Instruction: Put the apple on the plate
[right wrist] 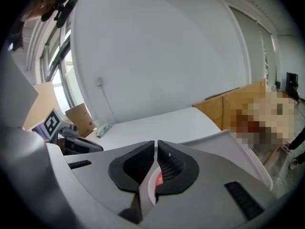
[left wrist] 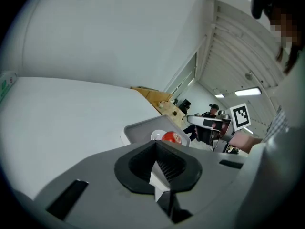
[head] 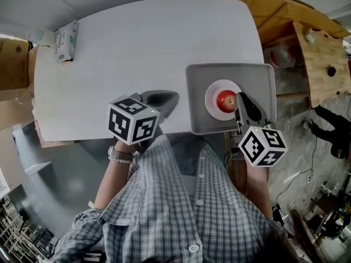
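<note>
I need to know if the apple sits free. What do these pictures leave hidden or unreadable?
Head view: the right gripper overlaps the apple, so contact cannot be told.
Right gripper view: that gripper's own body hides the apple except a red sliver.
Left gripper view: the left gripper hides the near rim of the plate.
Head view: print on the packet is too small.

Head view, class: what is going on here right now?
A person in a checked shirt holds a two-jaw gripper in each hand. The red apple sits on the white plate in the grey tray on the white table. The right gripper, shut and empty, is beside the apple; the left gripper, also shut, holds nothing.
</note>
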Demonstrator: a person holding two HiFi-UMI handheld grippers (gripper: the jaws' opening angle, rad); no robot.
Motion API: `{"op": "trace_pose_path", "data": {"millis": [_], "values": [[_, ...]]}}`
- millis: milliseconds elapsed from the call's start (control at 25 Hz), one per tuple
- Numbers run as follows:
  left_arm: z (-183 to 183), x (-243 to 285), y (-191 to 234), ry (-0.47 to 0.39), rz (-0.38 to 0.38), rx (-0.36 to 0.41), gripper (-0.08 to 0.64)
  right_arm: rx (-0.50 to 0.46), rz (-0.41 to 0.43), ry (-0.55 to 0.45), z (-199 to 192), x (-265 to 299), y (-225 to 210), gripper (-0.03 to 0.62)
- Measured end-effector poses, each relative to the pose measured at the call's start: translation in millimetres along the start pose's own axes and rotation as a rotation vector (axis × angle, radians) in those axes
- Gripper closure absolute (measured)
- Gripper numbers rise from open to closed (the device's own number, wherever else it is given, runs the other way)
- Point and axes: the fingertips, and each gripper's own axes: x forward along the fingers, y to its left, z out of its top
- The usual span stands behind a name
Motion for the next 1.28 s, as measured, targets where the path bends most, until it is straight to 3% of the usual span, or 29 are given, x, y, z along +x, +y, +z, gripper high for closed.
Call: {"op": "trace_pose_path", "data": {"millis": [200, 440, 640, 800, 1080, 1280], "values": [[22, -41, -13, -0.149, -0.066, -0.020, 0.551, -0.032, 0.077, -0.055, 19, -5, 43, 0.558], [44, -84, -18, -0.282, -0.032, -0.003, 0.551, -0.028, 0.181, -0.145, 47, -16, 84, 0.560], [47, -106, -20, -0.262, 0.072, 0.100, 0.551, -0.072, 0.214, -0.200, 67, -24, 108, 0.560], [55, -116, -28, -0.285, 0.081, 0.151, 0.551, -0.118, 0.219, -0.232, 77, -31, 122, 0.560], [61, -127, -32, -0.320, 0.061, 0.137, 0.551, -0.131, 0.261, -0.266, 87, -37, 143, 0.560], [66, -130, -36, -0.344, 0.032, 0.120, 0.551, -0.122, 0.246, -0.266, 85, -40, 141, 0.560]]}}
